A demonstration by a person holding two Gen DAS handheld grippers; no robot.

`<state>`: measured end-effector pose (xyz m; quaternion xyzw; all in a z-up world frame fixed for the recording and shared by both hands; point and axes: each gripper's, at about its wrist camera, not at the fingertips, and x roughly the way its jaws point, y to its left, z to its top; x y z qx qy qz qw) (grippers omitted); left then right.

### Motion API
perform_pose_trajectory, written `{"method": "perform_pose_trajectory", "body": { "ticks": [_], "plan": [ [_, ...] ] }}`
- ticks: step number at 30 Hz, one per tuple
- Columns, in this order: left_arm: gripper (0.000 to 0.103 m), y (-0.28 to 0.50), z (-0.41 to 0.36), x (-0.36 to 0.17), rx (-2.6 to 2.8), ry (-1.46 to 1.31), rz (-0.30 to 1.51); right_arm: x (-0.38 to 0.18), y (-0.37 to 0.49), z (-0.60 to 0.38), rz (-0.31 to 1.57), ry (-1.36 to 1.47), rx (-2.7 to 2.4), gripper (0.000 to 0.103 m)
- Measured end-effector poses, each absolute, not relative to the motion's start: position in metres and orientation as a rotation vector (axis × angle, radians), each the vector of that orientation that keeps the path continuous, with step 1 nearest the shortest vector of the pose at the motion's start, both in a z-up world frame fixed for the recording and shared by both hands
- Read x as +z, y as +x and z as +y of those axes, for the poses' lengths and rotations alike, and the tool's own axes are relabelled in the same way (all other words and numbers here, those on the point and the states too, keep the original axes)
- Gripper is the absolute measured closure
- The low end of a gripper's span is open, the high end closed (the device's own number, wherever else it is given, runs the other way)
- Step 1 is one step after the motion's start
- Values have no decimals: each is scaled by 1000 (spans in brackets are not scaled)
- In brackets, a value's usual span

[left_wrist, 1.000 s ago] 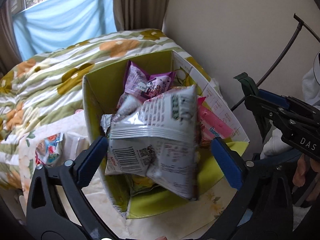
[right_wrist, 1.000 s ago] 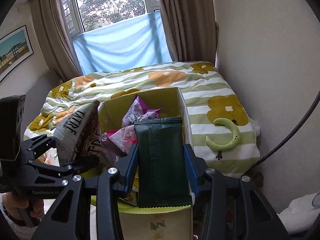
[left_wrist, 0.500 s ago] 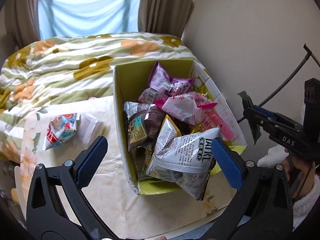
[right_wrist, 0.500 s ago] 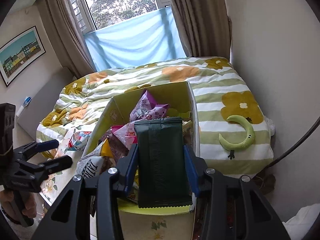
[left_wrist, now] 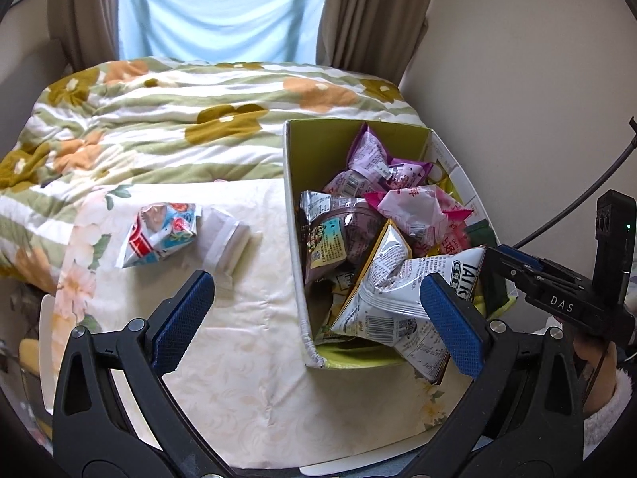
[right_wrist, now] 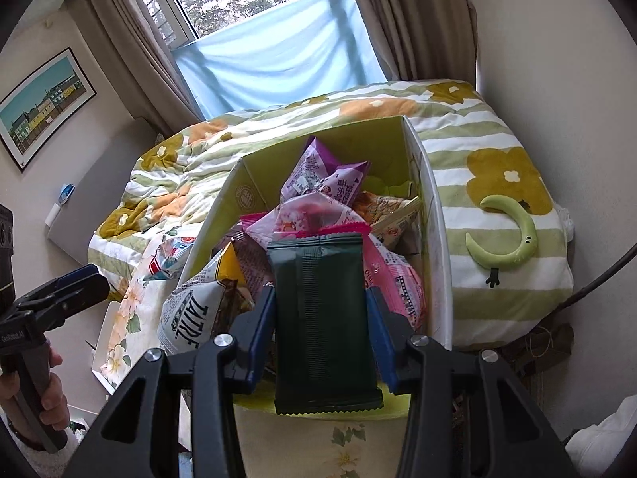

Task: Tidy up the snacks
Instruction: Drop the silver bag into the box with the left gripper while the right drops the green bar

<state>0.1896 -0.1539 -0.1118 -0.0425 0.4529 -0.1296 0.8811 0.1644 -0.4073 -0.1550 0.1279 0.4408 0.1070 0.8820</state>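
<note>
A yellow-green cardboard box (left_wrist: 292, 207) (right_wrist: 432, 239) on the table holds several snack bags, pink and purple ones at the back. A white chip bag (left_wrist: 390, 298) (right_wrist: 191, 310) leans in its near corner. My right gripper (right_wrist: 320, 314) stands over the box's near end with a dark green packet (right_wrist: 322, 318) upright between its pads. Its jaws are opening, though the pads still touch the packet. From the left wrist it shows at the right edge (left_wrist: 517, 267). My left gripper (left_wrist: 316, 283) (right_wrist: 79, 279) is open and empty beside the box's left wall.
A red-and-blue snack packet (left_wrist: 159, 233) and a white folded packet (left_wrist: 227, 239) lie on the floral tablecloth (left_wrist: 247, 358) left of the box. A bed with a flowered quilt (left_wrist: 179, 119) sits behind, with a green moon toy (right_wrist: 513, 239) on it. A wall and cable are at right.
My left gripper let go of the white chip bag, which now rests in the box, and swung left. My right gripper sank a little toward the box with the green packet.
</note>
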Motion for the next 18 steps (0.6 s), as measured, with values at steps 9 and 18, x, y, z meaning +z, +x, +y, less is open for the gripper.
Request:
{"method": "perform_pose_trajectory", "body": {
  "ticks": [9, 18],
  "plan": [
    [1, 181, -139, -122, -242, -117, 964, -152, 154, -412, 864, 286, 179, 1],
    [1, 163, -108, -102, -182, -123, 911, -123, 149, -400, 804, 211, 185, 1]
  ]
}}
